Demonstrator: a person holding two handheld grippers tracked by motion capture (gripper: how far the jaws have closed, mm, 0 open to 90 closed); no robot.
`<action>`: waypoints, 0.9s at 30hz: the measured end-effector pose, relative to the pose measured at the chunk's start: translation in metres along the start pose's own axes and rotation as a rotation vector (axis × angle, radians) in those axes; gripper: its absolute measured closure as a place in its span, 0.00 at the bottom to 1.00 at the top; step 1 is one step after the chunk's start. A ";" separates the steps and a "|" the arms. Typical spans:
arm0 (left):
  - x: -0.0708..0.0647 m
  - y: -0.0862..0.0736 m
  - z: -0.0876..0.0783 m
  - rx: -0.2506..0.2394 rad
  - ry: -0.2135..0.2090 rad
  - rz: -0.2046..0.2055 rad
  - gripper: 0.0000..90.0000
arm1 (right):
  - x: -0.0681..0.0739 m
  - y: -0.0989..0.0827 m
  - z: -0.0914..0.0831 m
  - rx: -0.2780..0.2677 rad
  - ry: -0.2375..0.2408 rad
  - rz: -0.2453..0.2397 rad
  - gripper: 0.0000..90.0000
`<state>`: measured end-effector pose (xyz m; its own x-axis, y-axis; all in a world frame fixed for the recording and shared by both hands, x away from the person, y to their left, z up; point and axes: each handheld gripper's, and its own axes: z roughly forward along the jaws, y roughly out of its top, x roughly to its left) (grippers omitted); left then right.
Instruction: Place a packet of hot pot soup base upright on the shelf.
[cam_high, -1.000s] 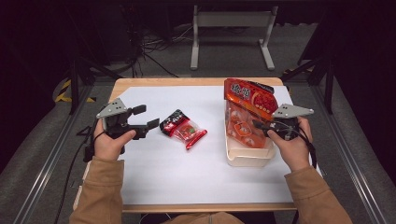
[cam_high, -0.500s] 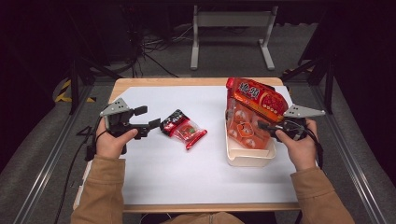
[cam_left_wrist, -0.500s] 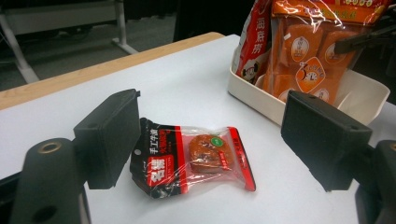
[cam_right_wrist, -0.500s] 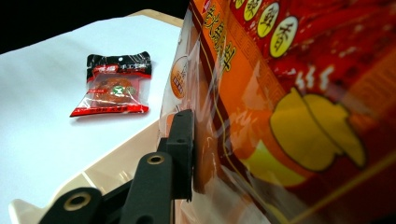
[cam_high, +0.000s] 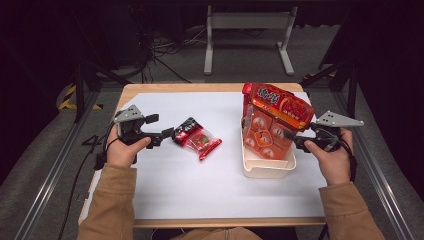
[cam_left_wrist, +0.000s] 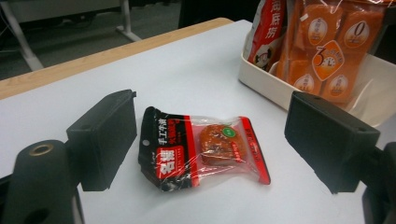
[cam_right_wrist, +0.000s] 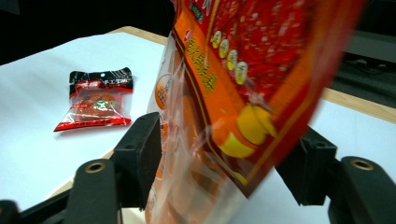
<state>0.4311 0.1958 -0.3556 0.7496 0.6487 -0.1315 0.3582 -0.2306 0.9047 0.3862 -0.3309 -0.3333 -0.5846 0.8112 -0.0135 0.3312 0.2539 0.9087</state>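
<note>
White paper covers the desk (cam_high: 215, 195), giving the packets a plain surface to lie on. On its right side stands a cream tub (cam_high: 265, 170), and the large red-and-orange snack bag (cam_high: 277, 107) leans upright in it, propped against another orange pack (cam_high: 262, 137) so that neither topples. The right tool (cam_high: 295, 142) sits at the bag's lower edge; its jaws have just been opening and now stand wide, the bag's corner between them but no longer pinched, which suggests a release into the tub. Near the desk's middle, well apart from the tub, the small black-and-red snack packet (cam_left_wrist: 203, 149) lies flat. The left tool (cam_high: 167, 134) points at it, its 2 jaws spread wide just beside its near end, seemingly ready to grasp.
</note>
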 end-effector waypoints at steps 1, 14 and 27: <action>0.000 0.000 0.001 -0.001 0.004 -0.008 0.19 | -0.001 0.000 -0.002 0.001 0.001 0.003 0.38; 0.009 -0.003 0.012 0.018 0.040 -0.020 0.19 | -0.001 -0.002 -0.032 0.021 -0.020 -0.012 0.33; 0.018 -0.016 0.033 0.063 0.055 -0.041 0.21 | 0.009 0.002 -0.055 0.039 -0.019 -0.039 0.33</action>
<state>0.4572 0.1878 -0.3861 0.7025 0.6969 -0.1442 0.4238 -0.2469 0.8714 0.3407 -0.3516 -0.3082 -0.5838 0.8099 -0.0571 0.3372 0.3059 0.8904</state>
